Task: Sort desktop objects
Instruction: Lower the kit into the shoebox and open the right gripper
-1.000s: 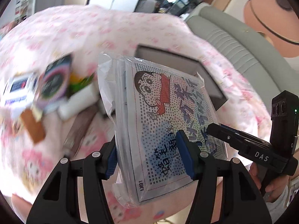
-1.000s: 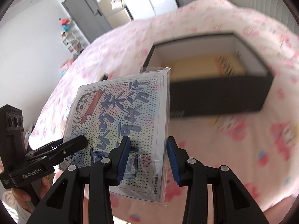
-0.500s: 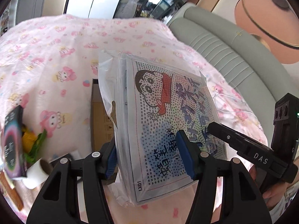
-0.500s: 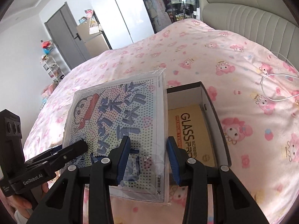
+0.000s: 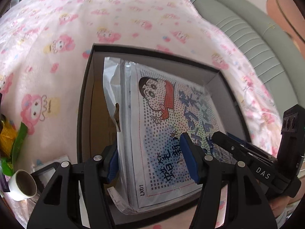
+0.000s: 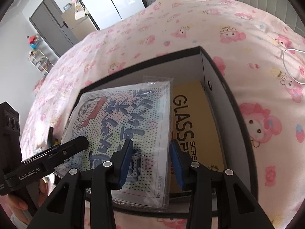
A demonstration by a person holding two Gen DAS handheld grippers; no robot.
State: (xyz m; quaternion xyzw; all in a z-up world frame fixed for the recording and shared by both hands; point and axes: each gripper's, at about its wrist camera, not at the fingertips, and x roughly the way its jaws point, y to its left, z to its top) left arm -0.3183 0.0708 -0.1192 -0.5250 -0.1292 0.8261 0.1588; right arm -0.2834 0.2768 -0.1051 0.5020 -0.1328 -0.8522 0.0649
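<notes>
Tools (image 5: pixel 152 160) (image 6: pixel 151 162) pinch crinkly flat packet (image 5: pixel 171 126) over box (image 6: pixel 219 80)

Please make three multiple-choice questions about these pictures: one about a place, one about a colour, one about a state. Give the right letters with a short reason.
1. Where is the cartoon packet?
A. over the open black box
B. on the floor
C. on the shelf

2. What colour are the gripper pads?
A. red
B. blue
C. white

3. How is the packet held?
A. by no gripper
B. by one gripper
C. by the left gripper and the right gripper

Answers: 1 A, box walls surround the packet; 2 B, the pads show blue; 3 C, both pairs of fingers clamp its near edge.
</notes>
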